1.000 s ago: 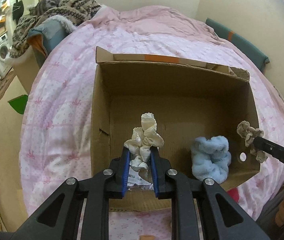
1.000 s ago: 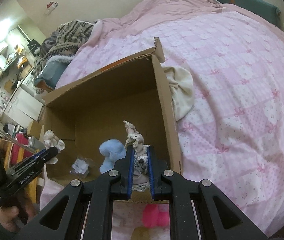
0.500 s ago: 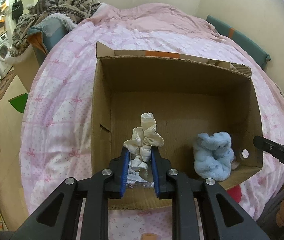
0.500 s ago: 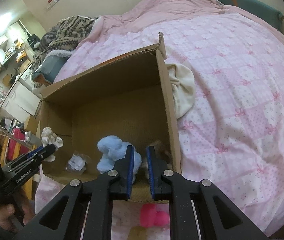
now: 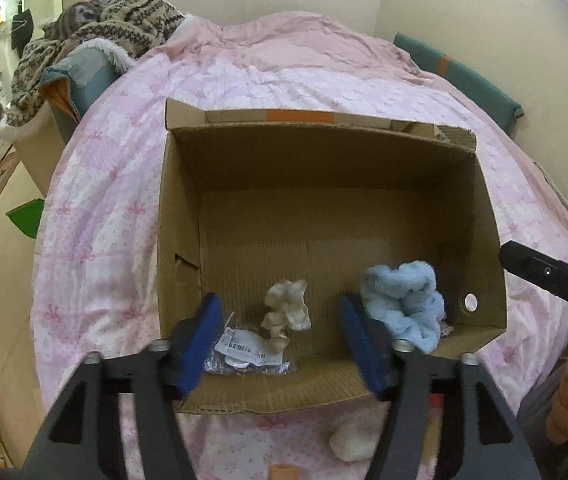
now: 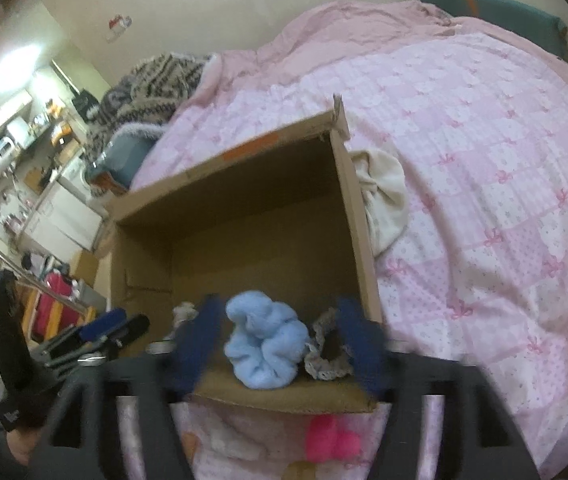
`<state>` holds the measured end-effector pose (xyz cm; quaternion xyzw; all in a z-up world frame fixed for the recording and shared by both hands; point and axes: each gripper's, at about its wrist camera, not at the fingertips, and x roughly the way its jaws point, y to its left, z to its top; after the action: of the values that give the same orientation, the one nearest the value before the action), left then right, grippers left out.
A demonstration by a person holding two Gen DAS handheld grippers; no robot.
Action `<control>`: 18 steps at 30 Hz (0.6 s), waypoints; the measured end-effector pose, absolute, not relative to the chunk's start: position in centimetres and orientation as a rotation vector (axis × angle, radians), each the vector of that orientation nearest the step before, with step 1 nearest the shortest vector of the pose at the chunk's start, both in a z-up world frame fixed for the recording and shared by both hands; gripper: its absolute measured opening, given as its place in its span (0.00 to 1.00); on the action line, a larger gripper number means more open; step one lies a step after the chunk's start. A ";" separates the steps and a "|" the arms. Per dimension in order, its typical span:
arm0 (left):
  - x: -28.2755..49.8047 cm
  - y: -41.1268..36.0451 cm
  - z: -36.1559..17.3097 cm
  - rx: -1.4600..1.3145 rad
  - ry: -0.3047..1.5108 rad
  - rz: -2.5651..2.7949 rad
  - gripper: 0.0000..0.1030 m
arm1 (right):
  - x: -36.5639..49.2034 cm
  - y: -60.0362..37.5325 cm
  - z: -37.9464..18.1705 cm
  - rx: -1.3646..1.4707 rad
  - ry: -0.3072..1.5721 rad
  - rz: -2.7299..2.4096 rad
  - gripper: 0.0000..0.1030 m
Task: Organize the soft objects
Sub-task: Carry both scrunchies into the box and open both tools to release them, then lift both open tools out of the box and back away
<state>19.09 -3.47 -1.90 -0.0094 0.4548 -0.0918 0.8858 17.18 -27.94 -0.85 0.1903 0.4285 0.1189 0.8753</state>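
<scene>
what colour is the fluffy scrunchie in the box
Light blue scrunchie, clearest in the right wrist view.

An open cardboard box point(image 5: 180, 216) sits on the pink quilt, flaps up, and serves as the landmark. On its floor near the front wall lies a cream scrunchie point(image 5: 287, 310), crumpled, towards the left-centre. A fluffy light-blue scrunchie point(image 5: 401, 302) is bunched in the front right part of the box floor. Just beside it, against the box's right wall, a grey-beige lace-edged scrunchie point(image 6: 325, 354) lies slumped. Outside the box, before its front wall, lie a cream soft piece point(image 5: 349, 442) and a bright pink one point(image 6: 331, 440).
</scene>
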 end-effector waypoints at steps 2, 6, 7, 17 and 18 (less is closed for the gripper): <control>19.0 -3.3 -1.7 -0.036 0.940 -0.196 0.67 | 17.2 -28.0 -0.6 0.398 0.886 0.246 0.69; 19.2 -3.3 -1.7 -0.037 0.949 -0.187 0.67 | 17.4 -28.2 -0.8 0.412 0.899 0.244 0.69; 19.2 -3.3 -1.7 -0.037 0.950 -0.184 0.67 | 17.5 -28.2 -0.8 0.411 0.899 0.244 0.69; 19.1 -2.8 -1.6 -0.035 0.944 -0.156 0.68 | 17.4 -28.0 -0.8 0.399 0.902 0.247 0.69; 19.0 -2.8 -1.6 -0.038 0.944 -0.155 0.68 | 17.4 -28.0 -0.8 0.400 0.902 0.246 0.69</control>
<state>19.02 -2.75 -1.59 -0.0182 0.4540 -0.0748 0.8877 17.38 -28.02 -0.81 0.1916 0.4317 0.1178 0.8735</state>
